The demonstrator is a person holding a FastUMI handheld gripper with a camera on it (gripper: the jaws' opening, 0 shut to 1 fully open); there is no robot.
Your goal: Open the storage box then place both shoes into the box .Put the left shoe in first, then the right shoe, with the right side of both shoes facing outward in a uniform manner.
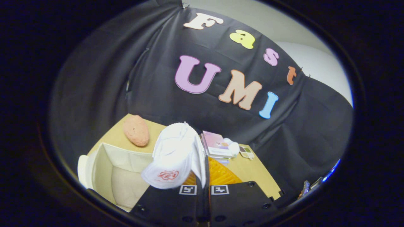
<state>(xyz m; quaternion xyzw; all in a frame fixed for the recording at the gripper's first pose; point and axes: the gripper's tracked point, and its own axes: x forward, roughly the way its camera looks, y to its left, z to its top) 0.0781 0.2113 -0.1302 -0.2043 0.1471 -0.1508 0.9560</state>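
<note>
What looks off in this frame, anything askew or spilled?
Nothing spilled. The white shoe hangs pinched between the closed fingers of the tool, above the open storage box rather than inside it. The orange lump beyond the box lies undisturbed on the table.

The gripper point(204, 184) is raised and tilted, its two fingers drawn nearly together. They pinch the white shoe point(173, 157) by a thin edge, which hangs on their left side.
</note>
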